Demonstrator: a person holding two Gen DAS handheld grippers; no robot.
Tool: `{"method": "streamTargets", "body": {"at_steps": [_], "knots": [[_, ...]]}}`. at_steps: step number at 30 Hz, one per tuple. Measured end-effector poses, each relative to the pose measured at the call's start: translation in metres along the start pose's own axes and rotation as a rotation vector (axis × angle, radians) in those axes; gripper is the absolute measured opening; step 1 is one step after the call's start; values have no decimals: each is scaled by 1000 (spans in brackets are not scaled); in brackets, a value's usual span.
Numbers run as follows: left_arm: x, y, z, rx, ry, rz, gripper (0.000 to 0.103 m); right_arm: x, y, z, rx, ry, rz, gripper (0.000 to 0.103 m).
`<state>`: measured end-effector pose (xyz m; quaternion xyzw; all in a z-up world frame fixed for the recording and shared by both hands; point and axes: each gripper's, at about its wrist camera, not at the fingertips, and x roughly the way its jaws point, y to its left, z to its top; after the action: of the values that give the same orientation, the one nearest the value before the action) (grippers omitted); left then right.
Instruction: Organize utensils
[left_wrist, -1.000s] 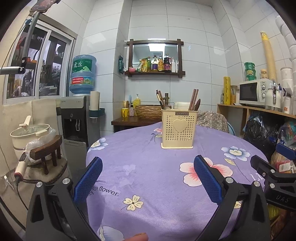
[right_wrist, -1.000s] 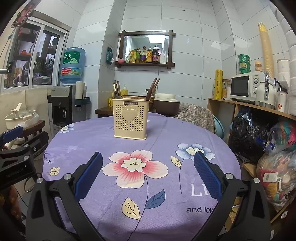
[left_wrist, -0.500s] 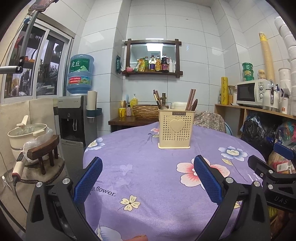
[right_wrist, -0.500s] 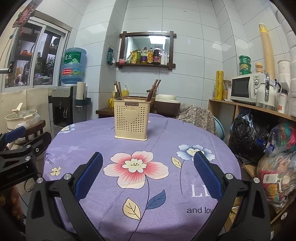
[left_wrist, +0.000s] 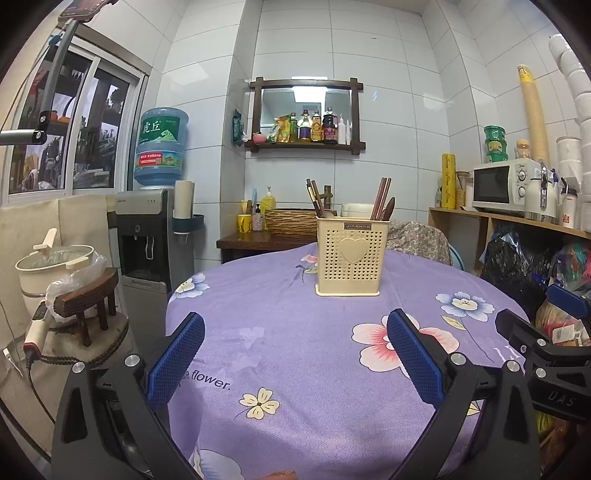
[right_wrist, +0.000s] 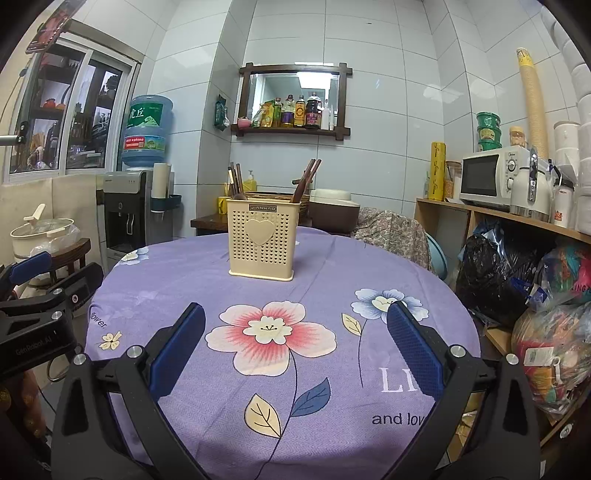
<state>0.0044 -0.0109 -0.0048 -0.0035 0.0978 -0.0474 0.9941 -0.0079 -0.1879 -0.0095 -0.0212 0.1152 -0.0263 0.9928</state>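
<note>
A cream perforated utensil holder with a heart on its front stands upright on the round table, toward its far side. Brown chopsticks and spoon handles stick out of its left and right compartments. My left gripper hangs open over the near left part of the table, nothing between its blue pads. My right gripper is open too, above the big pink flower print, empty. Each gripper shows at the edge of the other's view.
The purple floral tablecloth covers the table. A water dispenser and a pot on a wooden stool stand to the left. Shelves with a microwave and bags stand to the right.
Both views have tilted slightly, so the holder sits a little higher in the left view and lower in the right. Both grippers stay open and empty.
</note>
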Motion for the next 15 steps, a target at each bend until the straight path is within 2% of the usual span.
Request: {"method": "streamTargets", "body": {"at_steps": [15], "knots": [[-1, -1, 0, 1, 2, -2, 98, 0, 0, -1, 0, 2, 1, 97]]}}
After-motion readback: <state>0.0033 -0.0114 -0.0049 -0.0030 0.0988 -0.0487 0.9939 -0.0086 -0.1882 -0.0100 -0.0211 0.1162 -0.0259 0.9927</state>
